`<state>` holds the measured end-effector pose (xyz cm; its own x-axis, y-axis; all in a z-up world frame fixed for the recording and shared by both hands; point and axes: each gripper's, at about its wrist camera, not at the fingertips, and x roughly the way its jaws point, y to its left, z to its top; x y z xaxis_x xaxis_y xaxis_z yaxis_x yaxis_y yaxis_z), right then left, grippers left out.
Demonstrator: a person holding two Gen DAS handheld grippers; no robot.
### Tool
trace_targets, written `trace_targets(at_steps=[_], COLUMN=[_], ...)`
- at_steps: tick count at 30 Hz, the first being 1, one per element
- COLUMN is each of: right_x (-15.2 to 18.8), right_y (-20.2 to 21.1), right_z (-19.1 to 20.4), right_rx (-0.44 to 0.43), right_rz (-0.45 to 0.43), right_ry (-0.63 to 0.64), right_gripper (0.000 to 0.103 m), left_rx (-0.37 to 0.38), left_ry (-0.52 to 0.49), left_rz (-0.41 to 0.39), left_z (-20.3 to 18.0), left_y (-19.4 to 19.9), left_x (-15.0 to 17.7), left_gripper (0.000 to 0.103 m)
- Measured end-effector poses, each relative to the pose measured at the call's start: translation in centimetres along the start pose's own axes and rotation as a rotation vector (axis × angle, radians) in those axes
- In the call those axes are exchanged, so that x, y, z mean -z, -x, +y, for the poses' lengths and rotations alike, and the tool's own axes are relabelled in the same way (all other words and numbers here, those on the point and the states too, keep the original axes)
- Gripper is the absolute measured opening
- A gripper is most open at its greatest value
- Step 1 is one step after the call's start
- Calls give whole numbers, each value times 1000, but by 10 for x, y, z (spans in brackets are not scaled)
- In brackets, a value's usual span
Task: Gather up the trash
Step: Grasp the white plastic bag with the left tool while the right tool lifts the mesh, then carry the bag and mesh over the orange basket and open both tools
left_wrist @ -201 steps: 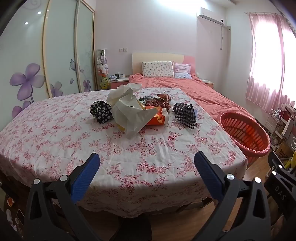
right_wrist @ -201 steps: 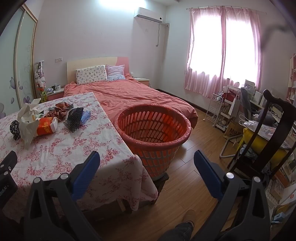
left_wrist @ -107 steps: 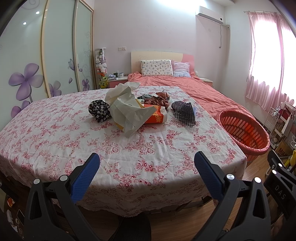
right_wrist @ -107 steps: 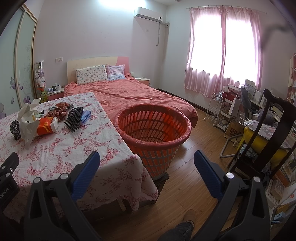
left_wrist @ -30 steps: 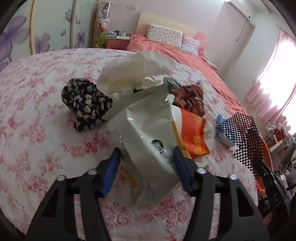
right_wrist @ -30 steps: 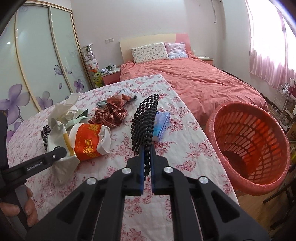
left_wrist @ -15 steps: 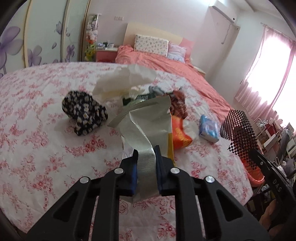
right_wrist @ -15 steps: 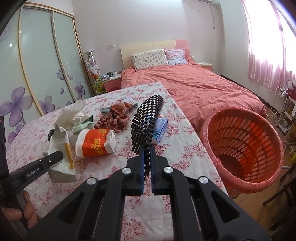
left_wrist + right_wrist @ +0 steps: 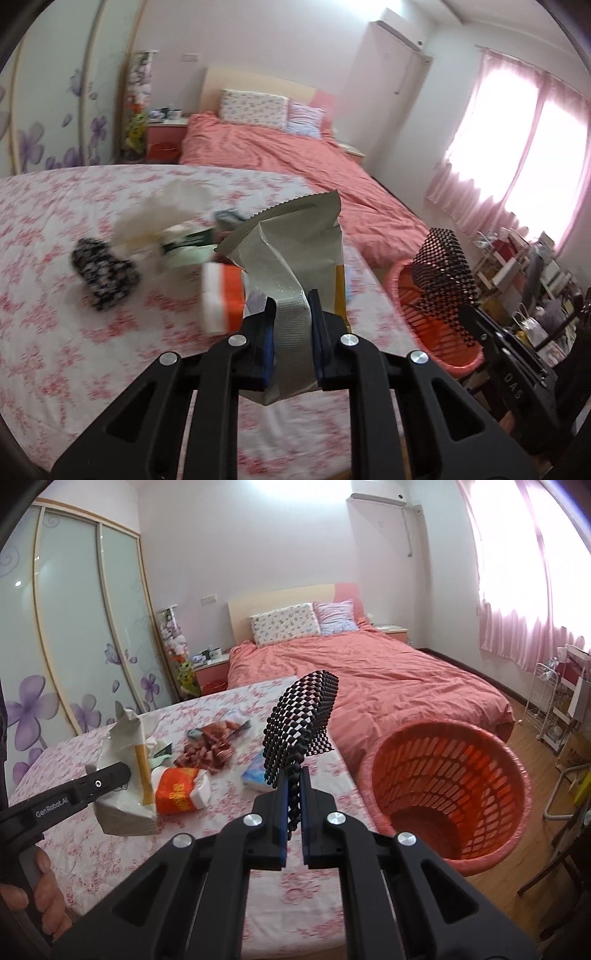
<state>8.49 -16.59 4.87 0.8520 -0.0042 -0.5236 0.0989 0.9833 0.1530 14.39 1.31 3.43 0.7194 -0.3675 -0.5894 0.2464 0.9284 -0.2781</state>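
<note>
Both hands are in the carrying step. The left gripper (image 9: 291, 325) pinches a crumpled silver foil bag with a yellow edge (image 9: 295, 254), lifted off the floral tablecloth (image 9: 55, 350). The right gripper (image 9: 291, 805) is pressed together on a black-and-white checkered mesh piece (image 9: 299, 720), which stands up above its jaws. The red slotted plastic basket (image 9: 454, 775) stands on the floor just beside the table's right edge. I think the next move is to bring both pieces over the basket's open rim and release. An orange-and-white packet (image 9: 177, 790), a small blue tissue pack (image 9: 256, 771) and other litter remain on the table.
</note>
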Motion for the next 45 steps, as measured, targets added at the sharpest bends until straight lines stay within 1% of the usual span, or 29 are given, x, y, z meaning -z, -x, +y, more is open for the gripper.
trace_targets(at_steps=[6,9,19,27,31,43,45], right_x=[-4,-4,1,3,5,8,7], right_y=[8,9,7,3,0,-12,-14], right_z=[-29,-43,-94,-135,-147,-171,-168], right_rx=[59,81,168,208,218,223,223], right_rz=[-29,-34,-49,-50,-48,-36,-33], right_ry=[-16,-32,-70,-111,-130,-167,-170], right_gripper=[6,6,6,6,6,6,6], left_rx=[94,134,228,265,277,298,302], left_ry=[-74,-105,-184,-222,-242,-275,-274], left_rz=[26,40,79,118,132,177,187], left_z=[-43,-61,-116,-147,-162,-185,-188], left_y=[-28,-38,-74,-101,-110,-132,-136], left_x=[-4,-1,1,-1,1,8,8], left_gripper=[16,16,16,16,16,16,18])
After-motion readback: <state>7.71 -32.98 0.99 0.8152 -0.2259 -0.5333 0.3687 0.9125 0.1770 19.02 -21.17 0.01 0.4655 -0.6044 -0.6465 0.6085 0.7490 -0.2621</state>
